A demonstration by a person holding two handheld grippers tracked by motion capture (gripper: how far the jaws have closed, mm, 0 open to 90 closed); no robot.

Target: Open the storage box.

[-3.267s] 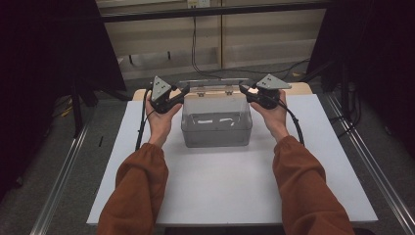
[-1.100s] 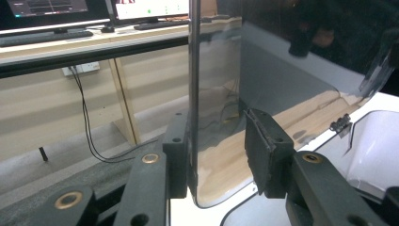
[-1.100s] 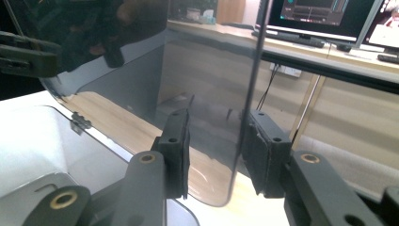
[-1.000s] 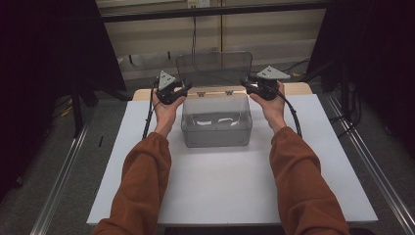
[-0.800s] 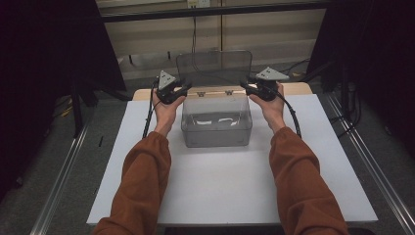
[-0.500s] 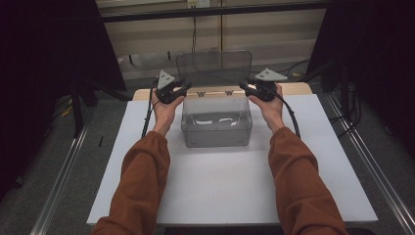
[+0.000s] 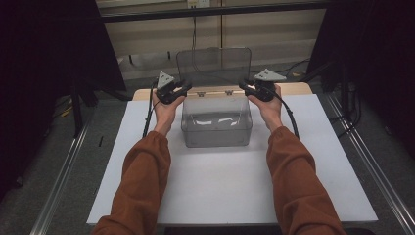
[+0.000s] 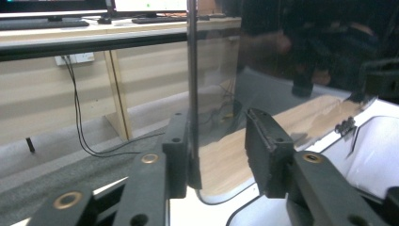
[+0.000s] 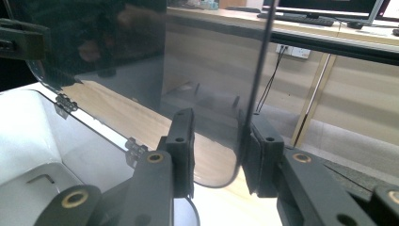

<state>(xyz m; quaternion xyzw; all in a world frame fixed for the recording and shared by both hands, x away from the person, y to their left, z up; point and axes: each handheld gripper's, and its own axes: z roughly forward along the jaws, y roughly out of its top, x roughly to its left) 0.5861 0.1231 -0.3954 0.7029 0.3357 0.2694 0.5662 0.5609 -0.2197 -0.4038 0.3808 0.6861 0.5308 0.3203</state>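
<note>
Straddling the left edge of the upright clear plastic hinged lid (image 7: 214, 66), left claw (image 7: 182, 88) sits open: we see one jaw touching the lid, the other apart, jaws just eased wider. Right claw (image 7: 243, 86) straddles the lid's right edge, open too, with one pad against it and a gap on the other side. Clear rectangular plastic box (image 7: 217, 132) stands mid-back on the white desk (image 7: 220, 196). We see glare inside, contents unclear.

One clear box (image 7: 216, 120), one raised lid (image 7: 214, 66), two tongs: left (image 7: 184, 87), right (image 7: 243, 86).
</note>
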